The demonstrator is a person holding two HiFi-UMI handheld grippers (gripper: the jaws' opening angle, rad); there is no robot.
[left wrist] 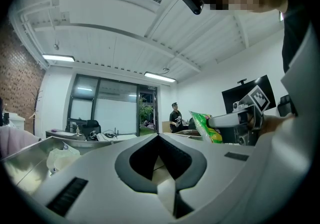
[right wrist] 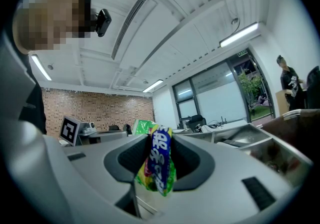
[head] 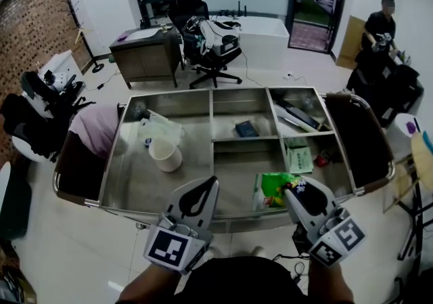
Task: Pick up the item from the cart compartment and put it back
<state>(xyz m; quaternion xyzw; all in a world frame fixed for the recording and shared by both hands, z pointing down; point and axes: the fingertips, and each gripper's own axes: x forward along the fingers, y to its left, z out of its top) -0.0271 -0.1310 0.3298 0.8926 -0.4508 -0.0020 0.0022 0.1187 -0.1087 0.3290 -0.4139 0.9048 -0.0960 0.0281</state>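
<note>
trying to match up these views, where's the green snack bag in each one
Head view: green crinkly plastic snack bag, lower right of centre, held by the right gripper.
Left gripper view: right of centre, mid-height.
Right gripper view: dead centre, pinched between the fingers.
Shared landmark: standing person in black.

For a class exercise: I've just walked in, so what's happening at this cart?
A person stands at a steel cart with a gripper in each hand. The right gripper is shut on a green snack bag and holds it over the cart's near middle compartment. The left gripper is shut and empty, held level beside it. A white cup and other items lie in other compartments.
</note>
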